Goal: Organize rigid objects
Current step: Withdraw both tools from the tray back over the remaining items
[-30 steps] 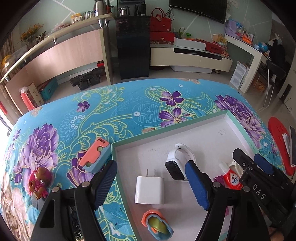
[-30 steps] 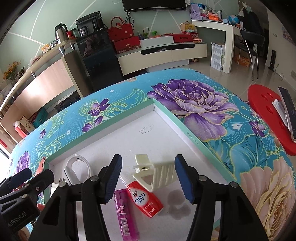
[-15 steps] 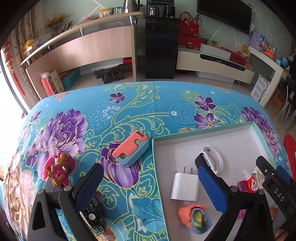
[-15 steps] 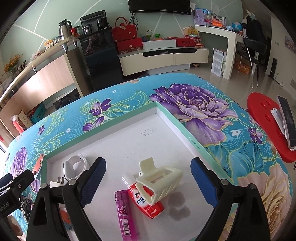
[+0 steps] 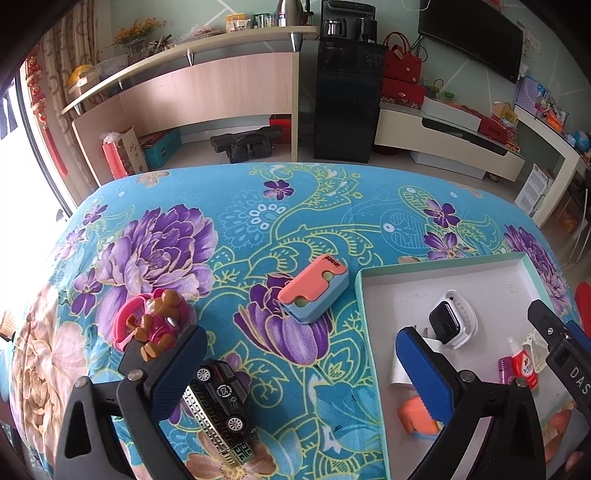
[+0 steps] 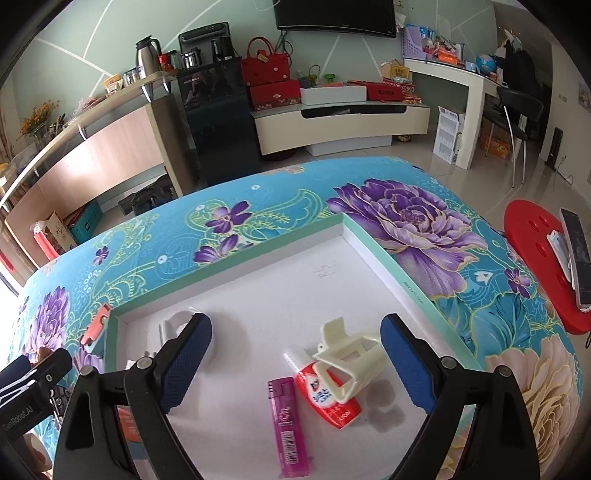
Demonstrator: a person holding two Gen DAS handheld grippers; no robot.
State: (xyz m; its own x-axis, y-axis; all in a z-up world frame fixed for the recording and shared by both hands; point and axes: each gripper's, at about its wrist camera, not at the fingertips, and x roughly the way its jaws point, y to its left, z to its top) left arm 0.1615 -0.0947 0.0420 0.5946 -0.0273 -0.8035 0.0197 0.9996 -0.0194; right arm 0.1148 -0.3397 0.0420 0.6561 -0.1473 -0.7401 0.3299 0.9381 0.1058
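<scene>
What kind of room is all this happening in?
Most likely a home living room. A wall-mounted television hangs above a long low media cabinet, and a table under a flowered blue cloth holds a shallow tray of small household items.

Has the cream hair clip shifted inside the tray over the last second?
Yes. The hair clip now lies tipped across the red-and-white tube, released by the right gripper, whose jaws have just been opening; the pink lighter beside it stayed put.

The left gripper point(image 5: 297, 373), black-framed with blue ribbed pads, tilts downward with its jaws spread wide, having just been opening, nothing between them. The matching right gripper point(image 6: 295, 363) angles down likewise, jaws just opened and gripping nothing.
</scene>
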